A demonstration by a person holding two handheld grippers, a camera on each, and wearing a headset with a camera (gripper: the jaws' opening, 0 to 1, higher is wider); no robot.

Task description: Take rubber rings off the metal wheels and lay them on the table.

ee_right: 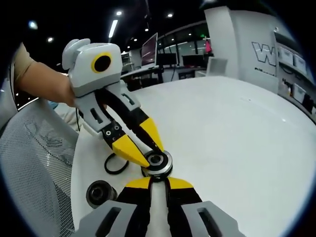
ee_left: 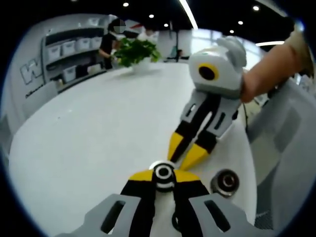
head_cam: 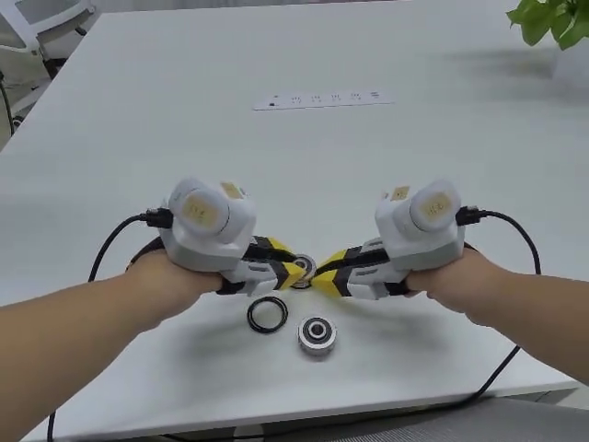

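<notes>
My left gripper (head_cam: 294, 272) (ee_left: 165, 178) is shut on a small metal wheel (head_cam: 304, 267) (ee_left: 164, 173) (ee_right: 158, 162) with a dark rubber ring around it, held just above the table. My right gripper (head_cam: 322, 279) (ee_right: 159, 183) points at it from the opposite side. Its yellow tips are together and touch the wheel's rim; whether they pinch the ring cannot be told. A loose black rubber ring (head_cam: 267, 315) (ee_right: 116, 165) lies on the table below the grippers. Beside it a second metal wheel (head_cam: 317, 332) (ee_left: 225, 181) (ee_right: 98, 193) lies flat.
The white table (head_cam: 276, 166) stretches away with a flush power strip (head_cam: 324, 98) in its middle. A potted plant (head_cam: 552, 18) (ee_left: 136, 49) stands at the far right corner. The near table edge (head_cam: 304, 414) runs close below the loose wheel. A mesh chair (ee_right: 34, 163) is at the side.
</notes>
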